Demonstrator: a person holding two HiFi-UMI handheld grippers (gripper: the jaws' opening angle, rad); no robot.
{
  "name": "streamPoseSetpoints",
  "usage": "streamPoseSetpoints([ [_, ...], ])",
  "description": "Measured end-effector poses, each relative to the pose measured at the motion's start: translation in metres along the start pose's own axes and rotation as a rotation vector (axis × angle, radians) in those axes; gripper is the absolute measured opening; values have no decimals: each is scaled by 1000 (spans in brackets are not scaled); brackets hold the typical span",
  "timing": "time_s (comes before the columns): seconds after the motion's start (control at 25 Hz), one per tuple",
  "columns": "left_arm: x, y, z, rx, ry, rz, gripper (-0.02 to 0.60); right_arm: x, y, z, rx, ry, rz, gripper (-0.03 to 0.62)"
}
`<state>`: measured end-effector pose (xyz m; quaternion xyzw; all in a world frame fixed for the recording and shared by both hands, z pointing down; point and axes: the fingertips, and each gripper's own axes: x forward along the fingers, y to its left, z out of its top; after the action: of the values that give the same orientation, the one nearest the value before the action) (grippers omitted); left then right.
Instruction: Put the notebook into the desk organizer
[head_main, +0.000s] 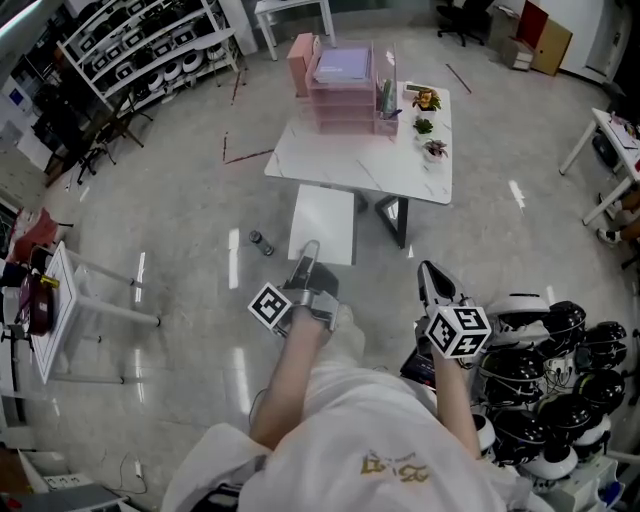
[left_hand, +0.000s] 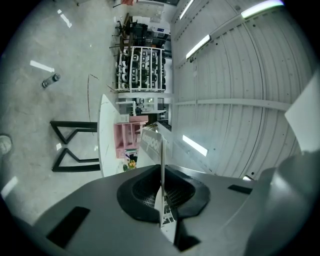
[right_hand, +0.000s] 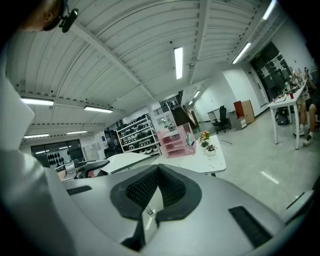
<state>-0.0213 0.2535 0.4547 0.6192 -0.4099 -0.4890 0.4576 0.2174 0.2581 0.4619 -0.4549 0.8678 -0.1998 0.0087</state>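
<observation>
A white notebook (head_main: 323, 222) is held out flat over the floor, and my left gripper (head_main: 309, 252) is shut on its near edge. In the left gripper view the notebook (left_hand: 151, 144) runs edge-on between the closed pads of my left gripper (left_hand: 161, 176). The pink desk organizer (head_main: 345, 92) stands at the back of the white table (head_main: 385, 172), some way ahead; it also shows small in the left gripper view (left_hand: 128, 136) and the right gripper view (right_hand: 176, 140). My right gripper (head_main: 432, 276) hangs beside the left one, jaws together on nothing (right_hand: 157, 172).
Small potted plants (head_main: 428, 125) and a pink box (head_main: 300, 62) share the table. A small bottle (head_main: 262, 243) lies on the floor to the left. Several helmets (head_main: 545, 370) are piled at the right. Shelving (head_main: 150, 50) and a tipped white table (head_main: 70, 310) stand at the left.
</observation>
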Motion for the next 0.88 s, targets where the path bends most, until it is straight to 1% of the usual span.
streamPoseSetpoints([
  [0.2,25,5,21,10,-7,-6,28,37,-5,-6,13,36,4,12],
  [0.32,51,22,37,11,-16,-10,28,73,-13,-7,3,59,18,12],
  [0.52,122,55,72,-10,13,3,28,151,-36,5,4,87,-14,12],
  [0.88,247,99,160,-47,57,34,28,297,-45,39,9,106,-55,12],
])
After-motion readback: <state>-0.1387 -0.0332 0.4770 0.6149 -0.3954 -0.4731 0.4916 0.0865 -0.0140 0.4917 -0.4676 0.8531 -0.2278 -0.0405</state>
